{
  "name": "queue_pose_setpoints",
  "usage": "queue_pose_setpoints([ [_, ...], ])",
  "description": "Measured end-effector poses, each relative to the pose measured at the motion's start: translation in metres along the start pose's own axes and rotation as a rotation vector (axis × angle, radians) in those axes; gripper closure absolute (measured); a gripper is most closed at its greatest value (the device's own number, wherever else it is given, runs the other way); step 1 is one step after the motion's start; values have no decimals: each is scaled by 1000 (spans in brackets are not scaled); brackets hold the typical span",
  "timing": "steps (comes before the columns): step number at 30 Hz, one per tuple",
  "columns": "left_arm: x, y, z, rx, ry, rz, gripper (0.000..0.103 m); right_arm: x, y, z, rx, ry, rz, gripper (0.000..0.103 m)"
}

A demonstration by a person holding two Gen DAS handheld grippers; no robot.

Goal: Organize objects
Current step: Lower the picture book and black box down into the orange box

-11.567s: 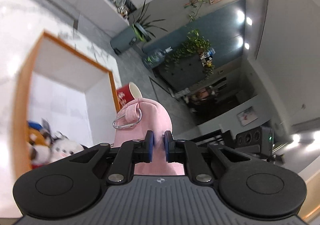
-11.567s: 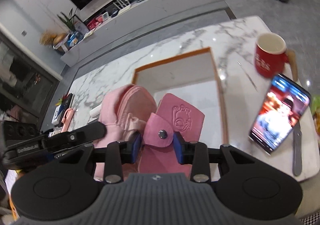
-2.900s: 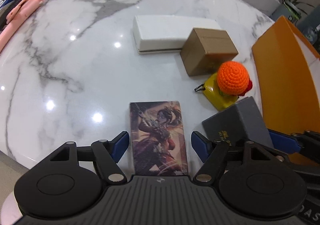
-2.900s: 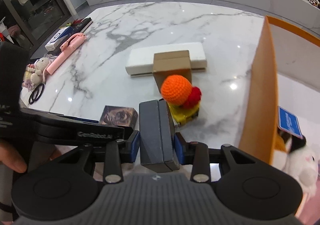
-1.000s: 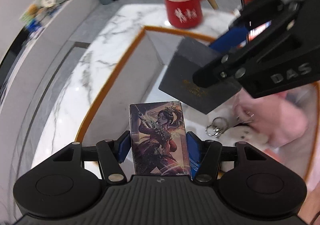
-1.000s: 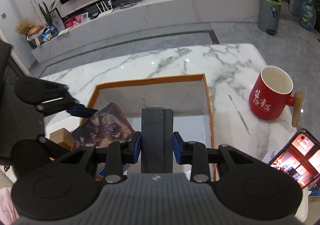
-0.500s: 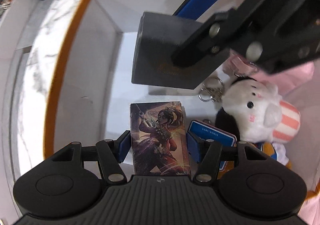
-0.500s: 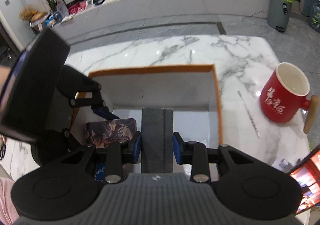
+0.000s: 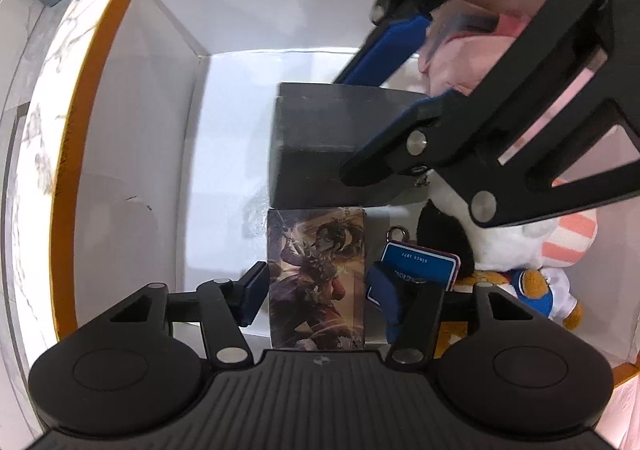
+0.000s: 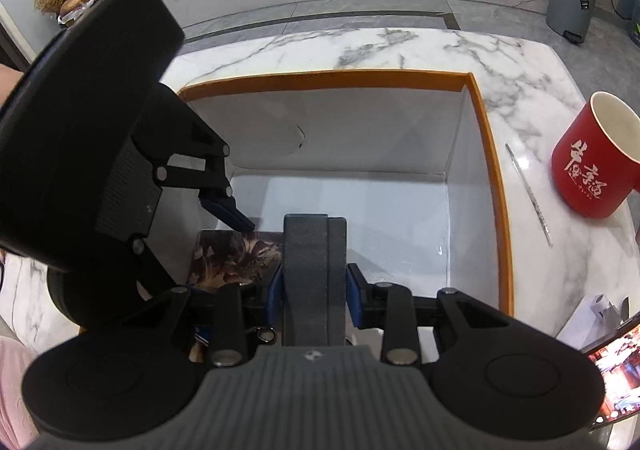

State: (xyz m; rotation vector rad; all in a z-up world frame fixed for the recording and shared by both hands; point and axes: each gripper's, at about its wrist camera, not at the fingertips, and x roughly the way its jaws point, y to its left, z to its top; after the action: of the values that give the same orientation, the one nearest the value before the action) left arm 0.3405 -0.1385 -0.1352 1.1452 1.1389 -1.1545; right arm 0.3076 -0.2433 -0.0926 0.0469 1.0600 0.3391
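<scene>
Both grippers reach down into the orange-rimmed white box [image 9: 100, 61], also in the right wrist view [image 10: 486, 121]. My left gripper [image 9: 316, 290] is shut on an illustrated card box [image 9: 316, 274], low over the box floor; it shows in the right wrist view [image 10: 236, 254]. My right gripper [image 10: 314, 292] is shut on a dark grey box [image 10: 314, 270], which hangs just beyond the card box in the left wrist view [image 9: 320, 145].
Inside the box at the right lie a blue tag [image 9: 420, 268], a white plush [image 9: 516, 234], a small plush bear [image 9: 540, 290] and a pink pouch [image 9: 460, 53]. On the marble table [image 10: 360, 45] stand a red mug [image 10: 592, 165], a thin rod [image 10: 528, 193] and a phone [image 10: 616, 362].
Both grippers have dropped deeper into the box with their loads. The grey box has come down close to the box floor, right beside the card box.
</scene>
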Motion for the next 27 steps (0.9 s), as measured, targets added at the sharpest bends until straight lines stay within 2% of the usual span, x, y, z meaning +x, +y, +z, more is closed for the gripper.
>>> queue_pose_setpoints([
  [8,-7,4,-12,-198,-110,-76,35,-1,-7,5,20,18,-11,68],
  [12,2,-5,-13,-212,-116,-61,35,5,-18,9,91,70,70,68],
  [17,13,-13,-18,-227,-105,-49,36,9,-23,12,118,90,80,68],
  [27,21,-29,-37,-229,-115,-28,36,-1,7,18,-132,99,-106,62],
])
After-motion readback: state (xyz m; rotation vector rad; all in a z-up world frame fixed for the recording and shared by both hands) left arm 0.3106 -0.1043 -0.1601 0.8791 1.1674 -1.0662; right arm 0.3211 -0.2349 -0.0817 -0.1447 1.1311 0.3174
